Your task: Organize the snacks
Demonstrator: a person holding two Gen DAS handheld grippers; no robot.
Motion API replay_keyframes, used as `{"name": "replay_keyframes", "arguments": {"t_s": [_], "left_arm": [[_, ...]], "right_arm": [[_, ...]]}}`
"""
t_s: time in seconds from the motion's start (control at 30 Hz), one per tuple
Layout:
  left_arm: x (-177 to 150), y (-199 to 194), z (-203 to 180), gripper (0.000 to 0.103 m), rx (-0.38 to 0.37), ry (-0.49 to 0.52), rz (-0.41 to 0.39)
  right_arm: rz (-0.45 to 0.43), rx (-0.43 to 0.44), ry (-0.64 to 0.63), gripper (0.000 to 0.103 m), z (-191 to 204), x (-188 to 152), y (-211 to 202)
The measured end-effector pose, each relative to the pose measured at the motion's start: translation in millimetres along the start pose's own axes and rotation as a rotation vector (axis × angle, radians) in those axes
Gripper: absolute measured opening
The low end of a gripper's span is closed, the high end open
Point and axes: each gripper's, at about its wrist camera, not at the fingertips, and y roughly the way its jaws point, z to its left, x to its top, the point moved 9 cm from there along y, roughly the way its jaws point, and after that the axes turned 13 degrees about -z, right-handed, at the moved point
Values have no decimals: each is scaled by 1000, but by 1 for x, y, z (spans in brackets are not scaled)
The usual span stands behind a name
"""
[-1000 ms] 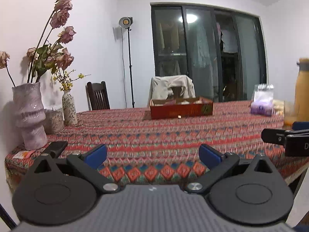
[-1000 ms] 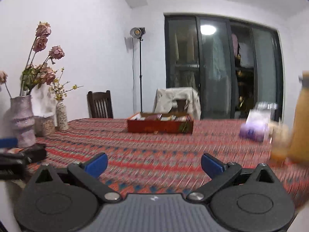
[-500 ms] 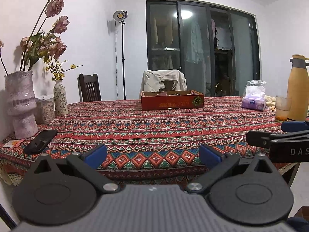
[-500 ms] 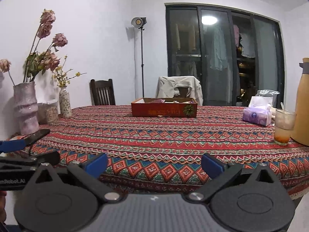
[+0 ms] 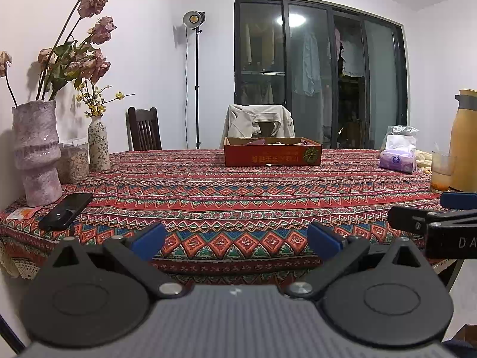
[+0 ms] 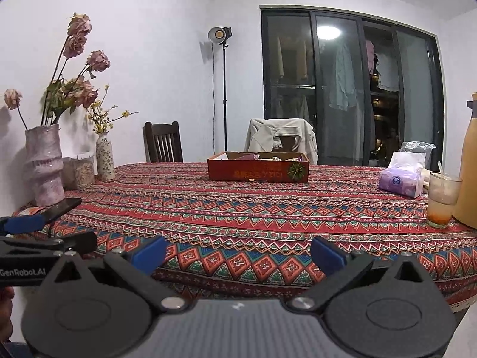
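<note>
White walls and dark sliding glass doors (image 5: 319, 74) back a table (image 5: 238, 197) draped in a woven cloth of red, blue and green zigzag bands; a shallow red cardboard box (image 5: 272, 155) sits toward its far edge, crumpled snack wrappers (image 6: 262, 156) showing over the rim only in the right wrist view. At the left end stand a rough, lumpy pink vase (image 5: 35, 152) of dried roses, a slim speckled vase (image 5: 98, 143) and a flat black phone (image 5: 66, 210); at the right end, a soft purple tissue pack (image 6: 401, 182), a clear glass (image 6: 442, 198) with orange dregs and a smooth yellow flask (image 5: 463, 140). The left gripper (image 5: 237, 240) hovers before the near table edge, blue-padded fingers spread wide and empty; the right gripper (image 6: 238, 253) hovers likewise, fingers apart, nothing between them. Each view catches the other gripper at its side edge; the glass's straw shows only on the right.
</note>
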Motion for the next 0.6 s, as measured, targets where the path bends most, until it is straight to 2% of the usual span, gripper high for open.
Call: {"name": "replay_keyframes", "arguments": {"t_s": [0.6], "left_arm": [[0, -2, -2, 103, 2, 12, -9]], "right_arm": [[4, -2, 14, 103, -2, -2, -1]]}}
